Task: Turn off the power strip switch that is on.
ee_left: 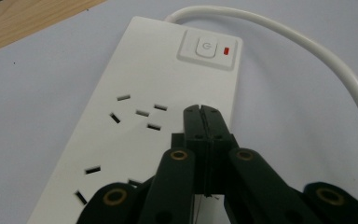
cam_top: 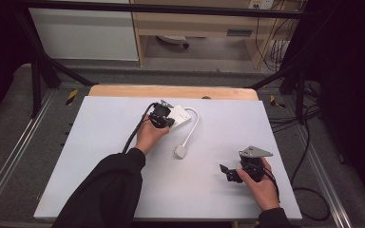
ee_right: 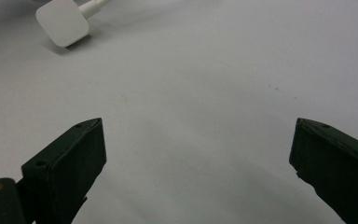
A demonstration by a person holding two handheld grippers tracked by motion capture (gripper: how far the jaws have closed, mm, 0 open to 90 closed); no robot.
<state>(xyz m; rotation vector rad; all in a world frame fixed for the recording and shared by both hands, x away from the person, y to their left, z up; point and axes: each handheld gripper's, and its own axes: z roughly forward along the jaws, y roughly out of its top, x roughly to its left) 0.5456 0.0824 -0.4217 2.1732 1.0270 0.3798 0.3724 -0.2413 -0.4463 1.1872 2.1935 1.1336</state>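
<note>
I see a white power strip (ee_left: 168, 93) lying flat on a pale table (cam_top: 100, 156), near the table's far edge, where a wooden strip (cam_top: 171, 91) shows. My left gripper (ee_left: 202, 112) has its jaws pressed together with nothing between them, tips poised over the strip's face, just short of the power button (ee_left: 206, 49), which sits at the strip's far end beside a small red light (ee_left: 228, 50). I judge the step in hand is pressing that button. To do it well, I would ease the closed tips forward onto the button's centre and push straight down, so the strip does not slide.

The strip's cord (cam_top: 192, 126) curves back toward me and ends in a white plug (ee_right: 63, 21) lying loose on the table. My right gripper (cam_top: 231, 173) hangs low over bare table near the right front, jaws wide apart and empty, the plug well ahead of it. Room is open on all sides; only the cord lies between the two grippers
</note>
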